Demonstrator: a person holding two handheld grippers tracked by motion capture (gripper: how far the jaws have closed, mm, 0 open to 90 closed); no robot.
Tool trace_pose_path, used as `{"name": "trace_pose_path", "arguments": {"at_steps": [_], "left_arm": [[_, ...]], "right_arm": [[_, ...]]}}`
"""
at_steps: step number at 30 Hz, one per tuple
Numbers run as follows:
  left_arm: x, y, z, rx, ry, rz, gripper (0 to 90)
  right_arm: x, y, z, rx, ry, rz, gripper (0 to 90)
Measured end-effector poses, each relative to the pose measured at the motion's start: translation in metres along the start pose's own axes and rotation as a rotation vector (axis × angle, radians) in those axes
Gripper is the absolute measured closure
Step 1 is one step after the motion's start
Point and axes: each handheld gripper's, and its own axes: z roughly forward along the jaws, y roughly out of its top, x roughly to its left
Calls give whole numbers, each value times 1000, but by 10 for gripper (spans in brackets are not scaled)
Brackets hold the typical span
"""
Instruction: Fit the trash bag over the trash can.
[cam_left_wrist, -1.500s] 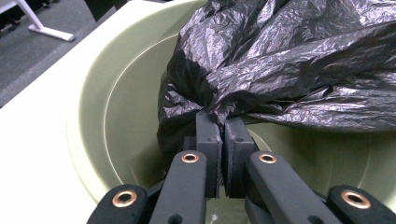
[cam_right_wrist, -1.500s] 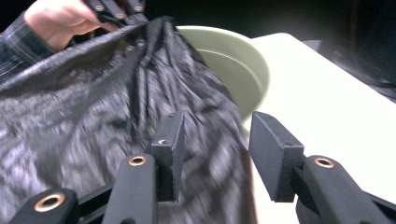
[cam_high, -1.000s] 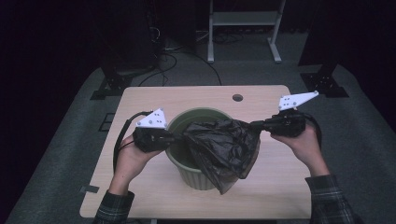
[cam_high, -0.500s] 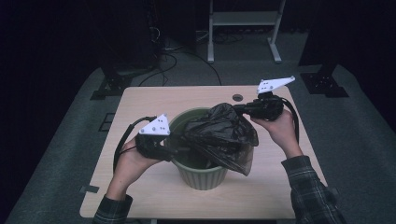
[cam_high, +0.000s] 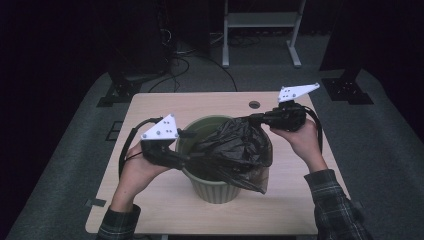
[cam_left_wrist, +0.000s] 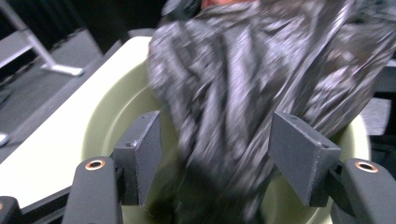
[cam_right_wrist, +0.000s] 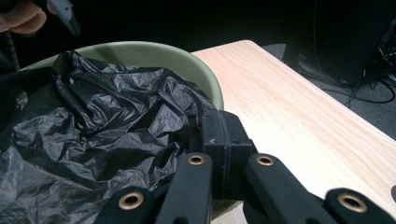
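Note:
A pale green bin (cam_high: 215, 187) stands mid-table with a crumpled black plastic bag (cam_high: 235, 150) spread over its mouth and hanging down its front right side. My right gripper (cam_high: 251, 119) is shut on the bag's edge beyond the bin's far right rim; its pads (cam_right_wrist: 223, 135) pinch the plastic (cam_right_wrist: 93, 140). My left gripper (cam_high: 189, 159) reaches over the bin's left rim. Its jaws have just been opening and now stand apart (cam_left_wrist: 212, 163), with the blurred bag (cam_left_wrist: 243, 84) hanging between them, unpinched, above the bin's inside (cam_left_wrist: 116, 107).
The light wooden table (cam_high: 150, 200) has a small round hole (cam_high: 254, 105) near its far edge, close to my right hand. On the dark floor behind stand a metal frame (cam_high: 260, 20) and black stands, with cables (cam_high: 175, 50) trailing.
My left gripper's jaws have opened and let go of the bag. My right gripper has moved left and toward the table's far edge, pulling the bag's edge up and across the bin.

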Motion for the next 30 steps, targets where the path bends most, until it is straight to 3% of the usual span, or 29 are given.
{"name": "trace_pose_path", "arguments": {"at_steps": [9, 12, 14, 15, 16, 17, 19, 24, 27, 30], "left_arm": [[-15, 13, 23, -7, -105, 32, 337], [-17, 14, 31, 16, -145, 46, 454], [-17, 14, 36, 30, -156, 47, 586], [-17, 13, 38, 45, -148, 43, 658], [-16, 12, 39, 51, -120, 40, 742], [-15, 10, 39, 50, -109, 32, 784], [-10, 5, 37, 52, -81, 5, 867], [3, -8, 23, 4, -20, -74, 872], [7, -13, 18, -7, 3, -88, 871], [11, -17, 13, -22, 32, -108, 871]], "right_arm": [[-4, -1, 1, 4, 0, 15, 900], [-2, 1, 2, -2, 7, 16, 900], [-1, 2, 4, -3, 14, 11, 900], [0, 2, 5, -1, 17, 9, 896], [1, 2, 5, -1, 18, 6, 836], [2, 2, 5, -5, 9, 8, 769], [3, 1, 1, -16, 13, 19, 730], [7, -2, -18, -58, -9, 30, 666], [16, -6, -31, -85, 3, 24, 658], [25, -11, -39, -80, 10, 6, 646]]}}
